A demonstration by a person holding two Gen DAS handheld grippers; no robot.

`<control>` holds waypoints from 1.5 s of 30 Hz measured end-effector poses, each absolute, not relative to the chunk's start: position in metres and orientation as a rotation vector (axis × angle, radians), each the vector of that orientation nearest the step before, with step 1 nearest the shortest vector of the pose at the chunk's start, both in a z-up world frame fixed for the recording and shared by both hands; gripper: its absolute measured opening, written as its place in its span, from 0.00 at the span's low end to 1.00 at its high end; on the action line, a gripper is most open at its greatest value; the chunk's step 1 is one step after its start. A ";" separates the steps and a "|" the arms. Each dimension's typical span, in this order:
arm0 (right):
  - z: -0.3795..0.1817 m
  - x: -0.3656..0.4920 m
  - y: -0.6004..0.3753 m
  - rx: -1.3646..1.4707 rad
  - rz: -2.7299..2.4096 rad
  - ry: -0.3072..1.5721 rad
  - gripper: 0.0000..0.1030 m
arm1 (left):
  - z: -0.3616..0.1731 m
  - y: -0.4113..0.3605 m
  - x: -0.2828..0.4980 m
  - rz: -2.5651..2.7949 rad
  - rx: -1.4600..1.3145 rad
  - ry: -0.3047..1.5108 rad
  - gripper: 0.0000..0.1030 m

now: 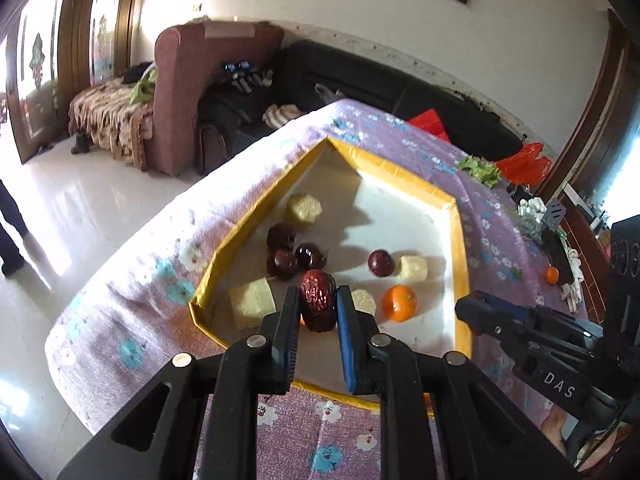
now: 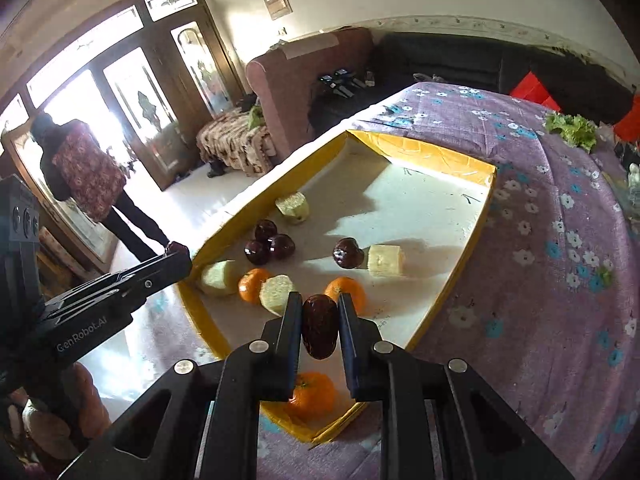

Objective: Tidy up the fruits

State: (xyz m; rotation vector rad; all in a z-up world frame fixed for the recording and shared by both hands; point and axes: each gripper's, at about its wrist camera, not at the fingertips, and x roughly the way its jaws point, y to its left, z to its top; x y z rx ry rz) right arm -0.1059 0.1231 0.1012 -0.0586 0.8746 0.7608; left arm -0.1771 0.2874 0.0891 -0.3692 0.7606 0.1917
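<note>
A yellow-rimmed white tray [image 1: 460,240] [image 2: 490,184] lies on the purple flowered tablecloth. In it lie dark red fruits [image 1: 286,250] [image 2: 269,242], pale corn pieces [image 1: 304,208] [image 2: 385,260] and oranges [image 1: 399,303] [image 2: 346,290]. My left gripper [image 1: 318,304] is shut on a wrinkled red date [image 1: 317,300] above the tray's near part. My right gripper [image 2: 320,320] is shut on another dark red date [image 2: 319,326] above the tray's near end, over an orange [image 2: 312,394]. Each gripper also shows in the other's view, the right one [image 1: 476,312] and the left one [image 2: 176,260].
Lettuce [image 1: 480,170] [image 2: 572,130], a small orange [image 1: 552,275] and assorted items lie on the table's far right. Sofas [image 1: 360,76] stand beyond the table. A person [image 2: 84,176] stands by the glass doors. The table's left edge drops to a white floor.
</note>
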 end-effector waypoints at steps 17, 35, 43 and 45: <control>0.063 -0.087 0.140 -0.176 0.656 0.895 0.20 | 0.052 0.272 -0.155 0.214 -0.301 0.858 0.45; 0.110 -0.117 0.091 -0.027 0.621 0.784 0.43 | 0.110 0.247 -0.197 0.384 -0.156 0.637 0.86; 0.121 -0.155 0.085 -0.019 0.623 0.729 0.57 | 0.135 0.221 -0.220 0.483 -0.033 0.520 0.98; 0.124 -0.163 0.085 -0.024 0.620 0.716 0.59 | 0.137 0.218 -0.222 0.470 -0.026 0.527 0.98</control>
